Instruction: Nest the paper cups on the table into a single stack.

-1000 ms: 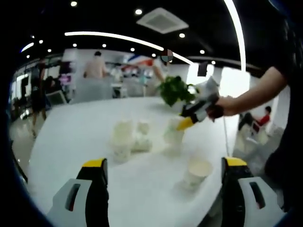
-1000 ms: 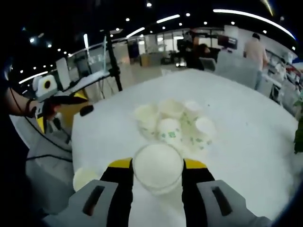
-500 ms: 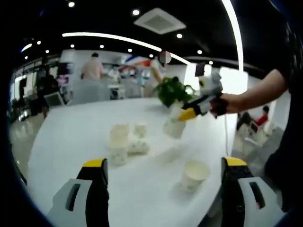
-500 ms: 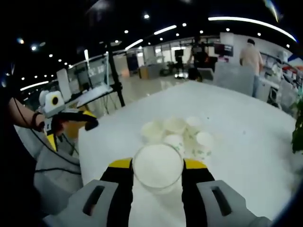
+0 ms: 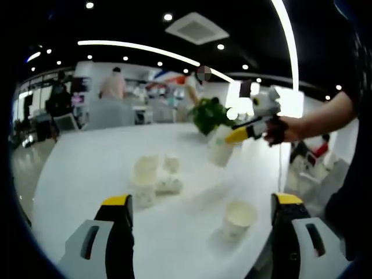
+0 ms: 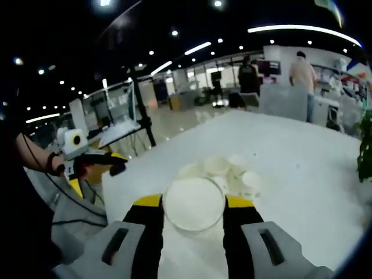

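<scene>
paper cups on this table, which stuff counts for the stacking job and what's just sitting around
Part of the job:
- cup held in the right claw
- cluster of cups mid-table
- lone upright cup near the table edge
- left claw, open and empty

Just lying about:
- potted plant at the far side of the white table
- people standing in the background

White table [image 5: 87,168], clustered paper cups [image 5: 154,177], one cup [image 5: 239,218] apart
</scene>
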`<action>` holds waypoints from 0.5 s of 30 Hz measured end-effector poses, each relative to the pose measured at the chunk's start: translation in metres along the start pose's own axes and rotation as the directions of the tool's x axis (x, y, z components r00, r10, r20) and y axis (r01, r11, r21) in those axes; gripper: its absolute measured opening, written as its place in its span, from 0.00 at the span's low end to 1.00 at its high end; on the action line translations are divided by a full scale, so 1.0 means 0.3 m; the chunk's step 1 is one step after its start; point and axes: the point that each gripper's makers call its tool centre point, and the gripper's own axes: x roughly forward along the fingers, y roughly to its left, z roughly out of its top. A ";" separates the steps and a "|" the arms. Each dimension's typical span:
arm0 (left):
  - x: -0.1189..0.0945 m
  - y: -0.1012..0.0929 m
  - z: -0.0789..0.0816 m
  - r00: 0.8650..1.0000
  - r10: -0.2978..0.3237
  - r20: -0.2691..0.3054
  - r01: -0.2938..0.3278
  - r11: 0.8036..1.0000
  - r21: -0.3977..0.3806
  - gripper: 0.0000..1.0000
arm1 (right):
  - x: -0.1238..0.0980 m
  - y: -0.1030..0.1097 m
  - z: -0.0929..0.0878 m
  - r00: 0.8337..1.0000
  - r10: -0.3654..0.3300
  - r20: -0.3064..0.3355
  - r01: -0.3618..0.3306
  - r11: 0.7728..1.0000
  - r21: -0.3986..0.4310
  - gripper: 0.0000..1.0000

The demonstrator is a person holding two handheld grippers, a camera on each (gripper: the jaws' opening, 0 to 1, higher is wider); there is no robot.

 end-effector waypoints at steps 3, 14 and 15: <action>0.006 -0.004 0.009 1.000 -0.004 0.011 0.004 1.000 -0.009 0.99 | -0.008 0.013 0.019 1.000 0.003 0.016 -0.003 1.000 -0.008 0.36; 0.028 -0.009 0.029 1.000 -0.013 0.015 0.013 1.000 0.000 0.99 | -0.032 0.040 0.056 0.997 0.012 0.080 -0.015 0.999 0.037 0.36; 0.031 -0.011 0.030 1.000 -0.017 0.014 0.016 1.000 0.003 0.99 | -0.035 0.045 0.060 0.996 0.014 0.090 -0.019 0.999 0.045 0.36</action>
